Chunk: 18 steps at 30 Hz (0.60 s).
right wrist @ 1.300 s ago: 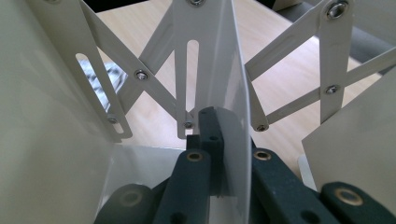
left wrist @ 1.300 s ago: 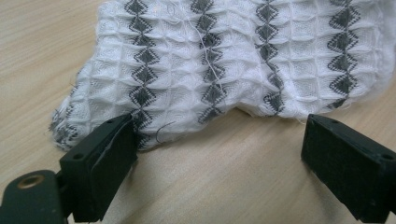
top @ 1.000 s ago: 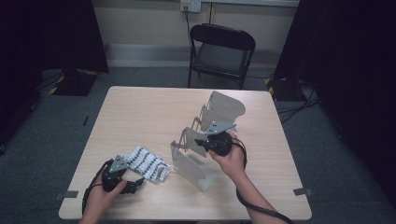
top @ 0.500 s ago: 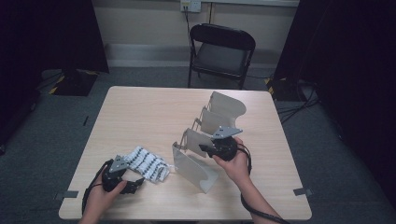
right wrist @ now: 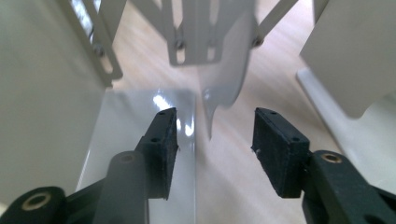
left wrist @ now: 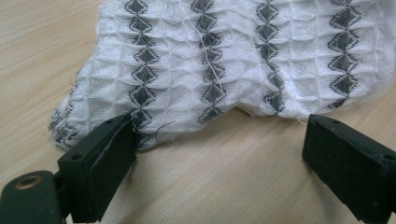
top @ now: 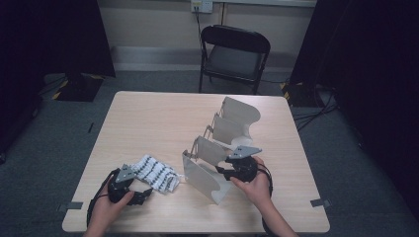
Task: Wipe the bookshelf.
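A white cloth [top: 155, 173] with grey diamond stripes lies bunched on the table's near left. My left gripper [top: 142, 195] rests just before it, open. In the left gripper view the cloth's [left wrist: 233, 60] near edge lies ahead of the wide-spread gripper [left wrist: 220, 128], and one pad touches its hem. A pale metal rack [top: 217, 143] with several upright dividers stands mid-table. My right gripper [top: 222, 173] is at its near end. Its jaws have just been opening. In the right gripper view this gripper [right wrist: 215, 116] stands open over the rack's base plate [right wrist: 135, 121], nothing gripped.
A black folding chair [top: 234, 54] stands beyond the far edge of the wooden table [top: 148, 118]. The rack's curved dividers [right wrist: 42, 93] rise close on both sides of my right gripper. Dark curtains hang at both sides of the room.
The right hand has drawn back from the rack's middle dividers toward its near end and sunk lower. The left hand and the cloth have kept still.
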Available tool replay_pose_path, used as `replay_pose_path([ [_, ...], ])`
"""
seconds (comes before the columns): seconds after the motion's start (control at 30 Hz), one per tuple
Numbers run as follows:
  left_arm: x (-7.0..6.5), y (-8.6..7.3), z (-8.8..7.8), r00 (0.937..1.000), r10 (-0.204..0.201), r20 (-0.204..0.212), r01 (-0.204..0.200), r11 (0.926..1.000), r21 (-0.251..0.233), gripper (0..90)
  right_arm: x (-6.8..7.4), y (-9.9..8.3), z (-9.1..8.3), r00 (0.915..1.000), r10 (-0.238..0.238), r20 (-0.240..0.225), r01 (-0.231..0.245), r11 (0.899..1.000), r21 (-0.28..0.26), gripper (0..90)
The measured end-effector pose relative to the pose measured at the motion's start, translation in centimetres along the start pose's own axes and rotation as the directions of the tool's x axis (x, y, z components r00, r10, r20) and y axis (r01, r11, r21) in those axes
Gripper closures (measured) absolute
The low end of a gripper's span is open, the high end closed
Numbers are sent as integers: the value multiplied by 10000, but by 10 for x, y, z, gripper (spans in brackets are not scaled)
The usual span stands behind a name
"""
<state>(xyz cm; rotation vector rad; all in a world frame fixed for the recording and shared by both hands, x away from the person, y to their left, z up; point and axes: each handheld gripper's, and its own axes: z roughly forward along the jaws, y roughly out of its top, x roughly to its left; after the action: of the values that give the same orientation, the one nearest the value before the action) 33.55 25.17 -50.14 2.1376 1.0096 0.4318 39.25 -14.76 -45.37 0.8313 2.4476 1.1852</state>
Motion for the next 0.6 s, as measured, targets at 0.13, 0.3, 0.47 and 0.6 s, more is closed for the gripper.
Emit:
replay_pose_path([
  [0.13, 0, 0, 0, 10000, -9, 2, 9, 10000, -9, 92, 3, -12, 0, 9999, 62, -108, -60, 9998, 170, 471],
  [0.3, -1, 0, 0, 10000, -13, -20, 13, 10000, -15, 92, 6, -26, -4, 9997, 203, -115, -200, 9995, 253, 419],
  [0.47, -1, 0, -1, 10000, 2, 57, -2, 10000, 58, 93, 5, -43, -5, 9995, 319, -38, -317, 9985, 451, 356],
  [0.6, 0, 1, -3, 9998, 199, 34, -200, 9997, 153, 131, 7, -52, -7, 9997, 194, -172, -184, 9982, 575, 342],
])
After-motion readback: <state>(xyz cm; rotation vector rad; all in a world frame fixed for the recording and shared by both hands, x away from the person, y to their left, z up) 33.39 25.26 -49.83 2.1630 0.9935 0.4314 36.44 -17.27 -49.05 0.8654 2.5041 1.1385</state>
